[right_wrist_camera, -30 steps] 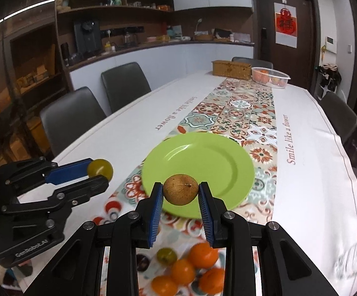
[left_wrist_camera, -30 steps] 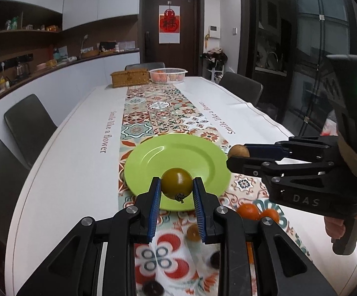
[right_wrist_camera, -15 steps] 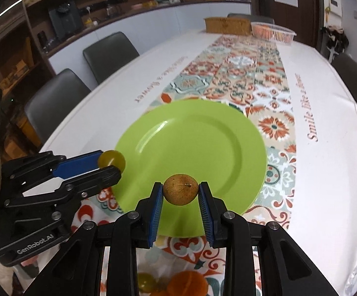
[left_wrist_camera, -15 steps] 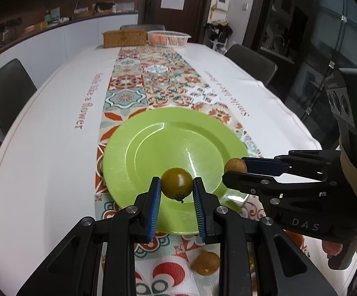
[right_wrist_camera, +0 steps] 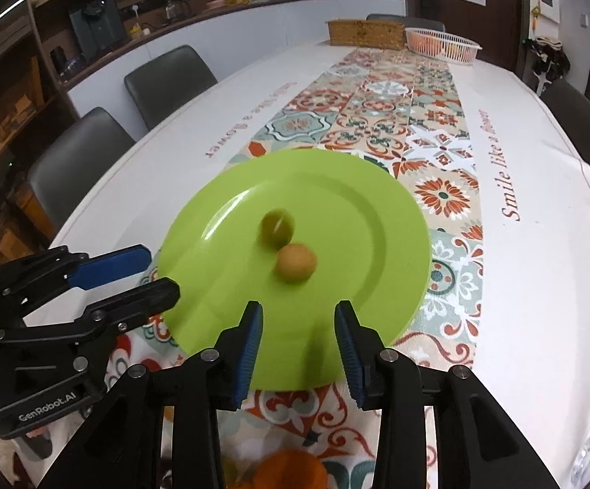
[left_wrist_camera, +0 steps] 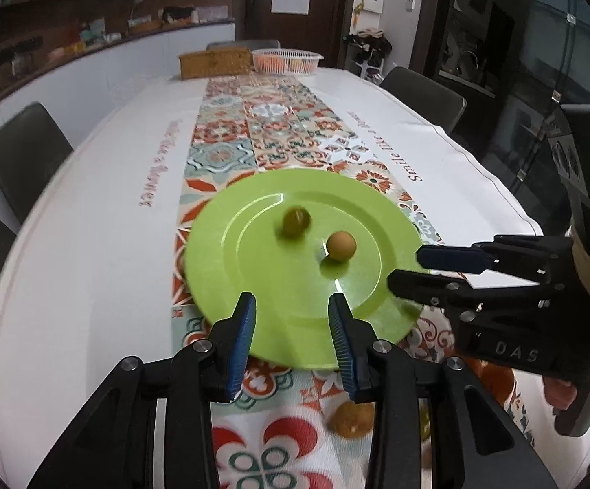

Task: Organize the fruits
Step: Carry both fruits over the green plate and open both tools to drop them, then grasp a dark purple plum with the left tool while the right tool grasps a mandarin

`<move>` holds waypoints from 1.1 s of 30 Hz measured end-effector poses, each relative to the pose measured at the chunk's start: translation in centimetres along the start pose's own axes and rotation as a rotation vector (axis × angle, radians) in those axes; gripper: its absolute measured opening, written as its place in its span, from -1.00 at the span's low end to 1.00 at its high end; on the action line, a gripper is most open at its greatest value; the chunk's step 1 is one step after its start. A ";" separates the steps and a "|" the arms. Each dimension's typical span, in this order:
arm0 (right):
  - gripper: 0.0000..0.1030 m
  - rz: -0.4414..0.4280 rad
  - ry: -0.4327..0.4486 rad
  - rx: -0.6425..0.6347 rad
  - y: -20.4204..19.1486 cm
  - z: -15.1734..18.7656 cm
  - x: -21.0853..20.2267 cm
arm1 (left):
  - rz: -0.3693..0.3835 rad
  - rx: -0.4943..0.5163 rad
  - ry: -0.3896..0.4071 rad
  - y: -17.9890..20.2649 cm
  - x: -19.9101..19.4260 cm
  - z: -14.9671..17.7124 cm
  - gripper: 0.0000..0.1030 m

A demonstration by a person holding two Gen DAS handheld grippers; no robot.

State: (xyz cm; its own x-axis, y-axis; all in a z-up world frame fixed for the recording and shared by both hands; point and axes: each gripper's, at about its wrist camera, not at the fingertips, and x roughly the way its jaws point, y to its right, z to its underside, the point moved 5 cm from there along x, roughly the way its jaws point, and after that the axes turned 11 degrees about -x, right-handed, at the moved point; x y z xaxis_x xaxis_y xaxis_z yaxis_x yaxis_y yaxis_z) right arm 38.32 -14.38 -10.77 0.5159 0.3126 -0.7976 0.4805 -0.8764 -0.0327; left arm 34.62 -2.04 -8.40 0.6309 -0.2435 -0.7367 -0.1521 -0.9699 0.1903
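Observation:
A lime-green plate (left_wrist_camera: pixel 233 269) (right_wrist_camera: pixel 356 212) lies on the patterned runner. Two small fruits rest loose on it: a blurred olive-green one (left_wrist_camera: pixel 296 222) (right_wrist_camera: pixel 276 226) and a tan one (left_wrist_camera: pixel 340 245) (right_wrist_camera: pixel 296 263), close together. My left gripper (left_wrist_camera: pixel 290 305) hovers over the plate's near rim, jaws opening, nothing between them. My right gripper (right_wrist_camera: pixel 299 318) is likewise over the near rim, jaws opening and empty. Each gripper shows in the other's view, the right gripper (left_wrist_camera: pixel 413 265) at the plate's right edge and the left gripper (right_wrist_camera: pixel 156 273) at its left edge.
More fruit lies on the runner near me: a tan one (left_wrist_camera: pixel 352 417) and orange ones (left_wrist_camera: pixel 494 379) (right_wrist_camera: pixel 290 468). A white basket (left_wrist_camera: pixel 286 59) and a wooden box (left_wrist_camera: pixel 215 63) stand at the table's far end. Dark chairs (right_wrist_camera: pixel 168 77) line both sides.
Both grippers let go of their fruits: the olive-green one left the left jaws, the tan one left the right jaws, and both now lie on the plate. Both grippers came down closer to the plate.

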 end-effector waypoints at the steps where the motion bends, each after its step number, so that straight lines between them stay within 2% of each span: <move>1: -0.26 0.007 0.012 -0.003 -0.2 0.1 -0.6 | -0.015 0.009 0.015 0.1 -0.7 0.2 -0.23; 3: -0.26 0.025 0.038 -0.005 -0.5 0.4 -1.8 | -0.030 0.018 0.050 0.3 -2.2 0.5 -0.10; 6: -0.08 0.041 0.085 0.000 -1.3 0.9 -4.2 | -0.047 0.031 0.096 0.7 -4.7 1.1 -0.04; 9: -0.05 0.059 0.129 -0.004 -2.3 1.4 -6.5 | -0.055 0.039 0.141 1.0 -7.3 1.9 0.11; 12: 0.14 0.077 0.174 -0.009 -3.4 2.2 -8.8 | -0.071 0.045 0.198 1.2 -10.1 2.8 0.28; 17: 0.20 0.136 0.238 -0.025 -5.4 3.6 -12.1 | -0.104 0.041 0.268 0.9 -13.8 4.6 0.42; 19: 0.33 0.154 0.262 -0.023 -6.2 4.4 -13.2 | -0.121 0.039 0.292 0.7 -15.1 5.5 0.51; 22: 0.34 0.177 0.283 -0.028 -7.1 5.5 -14.2 | -0.157 0.037 0.323 0.4 -16.8 7.1 0.60; 24: 0.34 0.183 0.293 -0.025 -7.7 6.2 -14.7 | -0.170 0.033 0.334 0.2 -17.5 7.8 0.71; 27: 0.34 0.181 0.302 -0.013 -8.6 7.2 -15.2 | -0.182 0.012 0.335 -0.3 -18.4 9.3 0.73; 33: 0.34 0.186 0.284 0.011 -9.8 9.4 -15.0 | -0.194 -0.039 0.289 -1.4 -18.3 11.6 0.73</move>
State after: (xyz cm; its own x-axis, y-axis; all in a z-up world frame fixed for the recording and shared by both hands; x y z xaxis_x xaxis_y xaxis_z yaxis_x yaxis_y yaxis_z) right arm 19.21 -13.89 -4.10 0.7715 0.2351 -0.5912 0.3530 -0.9313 0.0903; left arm 14.46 3.70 -2.75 0.8355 -0.0372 -0.5482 0.0171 -0.9955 0.0937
